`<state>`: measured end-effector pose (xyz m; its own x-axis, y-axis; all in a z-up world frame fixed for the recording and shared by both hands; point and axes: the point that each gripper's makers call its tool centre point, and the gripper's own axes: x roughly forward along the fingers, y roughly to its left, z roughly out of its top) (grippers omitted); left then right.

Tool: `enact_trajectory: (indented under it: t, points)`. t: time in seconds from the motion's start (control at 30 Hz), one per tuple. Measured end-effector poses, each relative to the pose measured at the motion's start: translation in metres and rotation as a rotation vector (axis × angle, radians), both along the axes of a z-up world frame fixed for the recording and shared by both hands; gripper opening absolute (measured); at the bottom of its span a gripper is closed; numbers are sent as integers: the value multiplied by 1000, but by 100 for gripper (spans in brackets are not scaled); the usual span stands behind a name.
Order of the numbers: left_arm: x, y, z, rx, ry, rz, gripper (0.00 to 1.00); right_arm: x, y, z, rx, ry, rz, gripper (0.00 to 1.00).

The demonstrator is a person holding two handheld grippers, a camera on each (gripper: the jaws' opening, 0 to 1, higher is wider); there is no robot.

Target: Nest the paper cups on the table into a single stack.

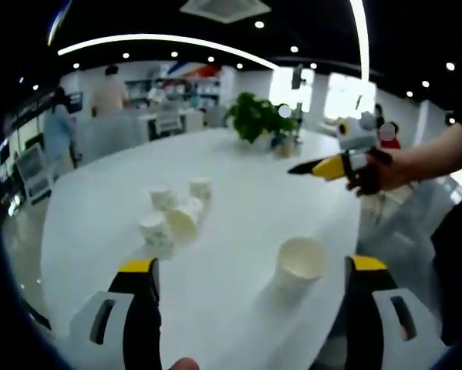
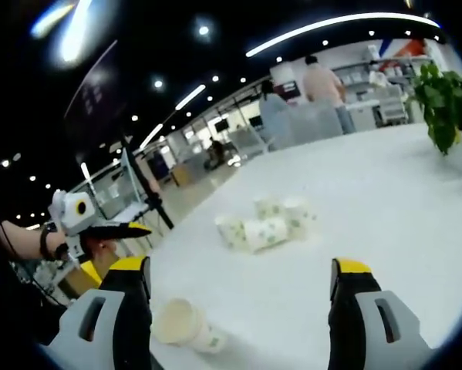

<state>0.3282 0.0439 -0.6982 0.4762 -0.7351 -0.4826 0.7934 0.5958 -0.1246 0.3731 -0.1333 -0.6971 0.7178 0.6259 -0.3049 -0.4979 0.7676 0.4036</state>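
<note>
Left gripper point(image 1: 250, 304): jaws spread wide, nothing held. Lone paper cup point(image 1: 298, 264) lies on its side on the white table point(image 1: 238, 177), mouth toward this claw, just ahead and between the jaws toward the right one. Long axis runs roughly along the reach. Cluster of cups point(image 1: 174, 216) sits farther out, left of centre. Right gripper point(image 2: 238, 308): released, empty; in its view the lone cup point(image 2: 186, 324) lies beside its left jaw, cluster point(image 2: 265, 223) well ahead. Judgement: left claw has the straighter line.
</note>
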Motion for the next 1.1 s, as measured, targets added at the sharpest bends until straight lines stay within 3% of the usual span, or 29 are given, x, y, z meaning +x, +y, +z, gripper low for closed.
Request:
enact_trajectory:
  t: [0.1,0.37,0.6,1.0,1.1]
  points:
    - [0,0,-1,-10,6,10,99,3,2,1,-8,-1,5,95]
    - [2,-2,0,-41,4,35,99,16,7,-4,-158,-14,40,92]
    - [4,2,-1,-51,5,57,99,37,22,-3,-205,-27,86,89]
    - [5,7,-7,-78,21,109,99,67,62,-22,-427,-90,282,77]
    - [5,7,-8,-85,26,125,99,74,72,-26,-435,-80,304,71]
